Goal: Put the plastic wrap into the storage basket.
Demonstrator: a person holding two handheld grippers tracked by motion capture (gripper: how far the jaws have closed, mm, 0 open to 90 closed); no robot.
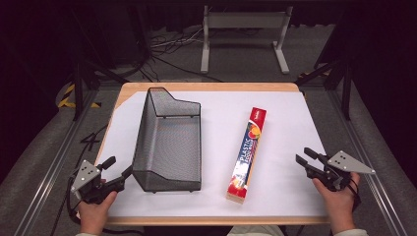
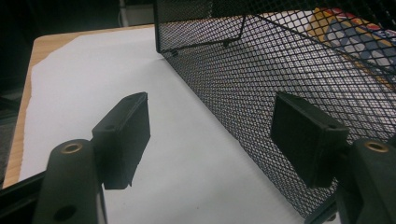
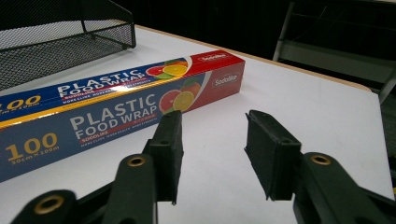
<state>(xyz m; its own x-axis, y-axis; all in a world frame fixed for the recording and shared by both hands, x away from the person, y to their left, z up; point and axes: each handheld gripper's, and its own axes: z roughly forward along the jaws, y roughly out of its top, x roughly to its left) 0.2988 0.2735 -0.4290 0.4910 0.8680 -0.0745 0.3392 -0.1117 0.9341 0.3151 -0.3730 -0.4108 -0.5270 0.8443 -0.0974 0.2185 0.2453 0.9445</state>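
A long blue and red box of plastic food wrap (image 1: 248, 153) lies lengthwise right of the table's middle, and its printed side (image 3: 93, 114) faces the right gripper view. A black wire mesh basket (image 1: 168, 140) stands left of it; its mesh side wall (image 2: 261, 88) runs close by in the left gripper view. My left gripper (image 1: 119, 170) is open at the near left, just off the basket's near left corner, with nothing between its jaws. My right gripper (image 1: 303, 158) is open at the near right, pointing toward the box and apart from it.
A white sheet (image 1: 290, 132) covers most of the wooden table (image 1: 206, 86). Beyond the far edge stand a grey metal stand (image 1: 243, 22) and loose cables (image 1: 169, 44) on the floor. Dark frame rails run along both sides of the table.
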